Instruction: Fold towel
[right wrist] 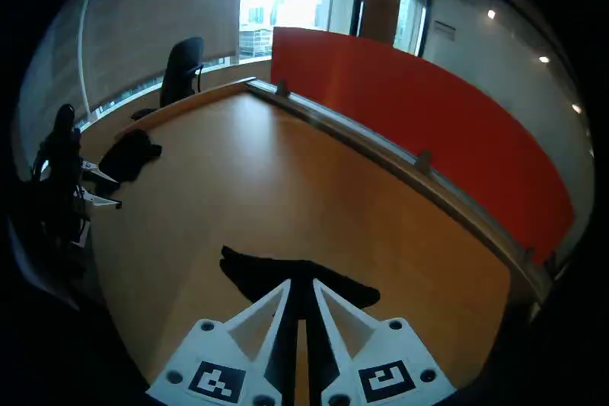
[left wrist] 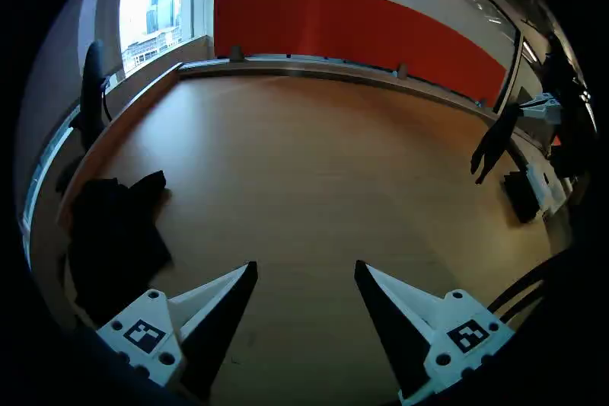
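My right gripper (right wrist: pixel 301 288) is shut on a small black towel (right wrist: pixel 259 273), which spreads out just past its fingertips. In the left gripper view that same towel (left wrist: pixel 493 148) dangles above the wooden table (left wrist: pixel 304 170) at the far right, under the right gripper (left wrist: pixel 542 109). My left gripper (left wrist: pixel 304 273) hangs open over bare wood with nothing between its fingers. It also appears at the left edge of the right gripper view as the left gripper (right wrist: pixel 95 187), held by a person's hand. A heap of black cloth (left wrist: pixel 114 231) lies to its left, near the table's corner (right wrist: pixel 129 155).
A red divider panel (left wrist: pixel 358 33) on a raised rail runs along the table's far side (right wrist: pixel 426 116). A black office chair (right wrist: pixel 179 71) stands by the window beyond the table. A dark boxy object (left wrist: pixel 521 196) sits at the table's right edge.
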